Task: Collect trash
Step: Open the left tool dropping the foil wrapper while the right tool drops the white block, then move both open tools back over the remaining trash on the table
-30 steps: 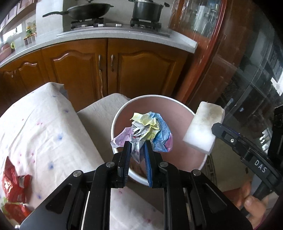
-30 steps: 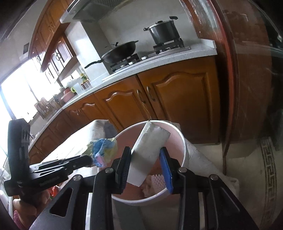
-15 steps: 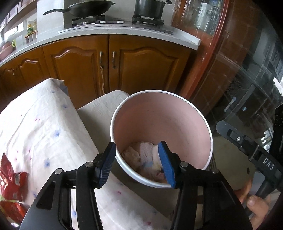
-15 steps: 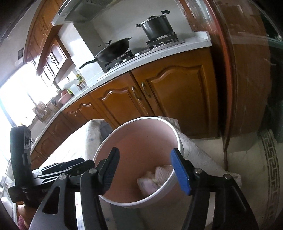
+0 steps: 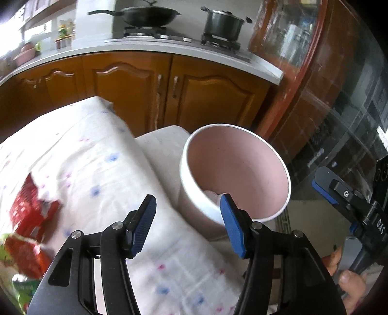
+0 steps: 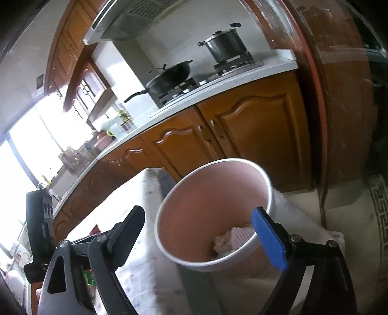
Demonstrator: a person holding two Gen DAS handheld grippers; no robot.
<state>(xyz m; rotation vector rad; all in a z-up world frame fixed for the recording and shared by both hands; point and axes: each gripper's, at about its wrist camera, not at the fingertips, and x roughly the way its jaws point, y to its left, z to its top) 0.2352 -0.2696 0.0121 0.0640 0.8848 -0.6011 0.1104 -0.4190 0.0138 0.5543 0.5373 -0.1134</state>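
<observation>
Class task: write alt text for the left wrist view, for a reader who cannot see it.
The left gripper, jaws open and empty, hovers over a white spotted tablecloth beside a round pink-lined white bin. Red snack wrappers lie on the cloth at left; wooden kitchen cabinets stand behind.

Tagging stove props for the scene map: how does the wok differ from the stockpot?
The wok is wide, shallow and black with one long handle; the stockpot is tall, straight-sided, grey metal with two short side handles. The stockpot wears a lid; whether the wok has one is unclear. The wok sits on the left burner, the stockpot on the right. Both rest on the stove.
</observation>
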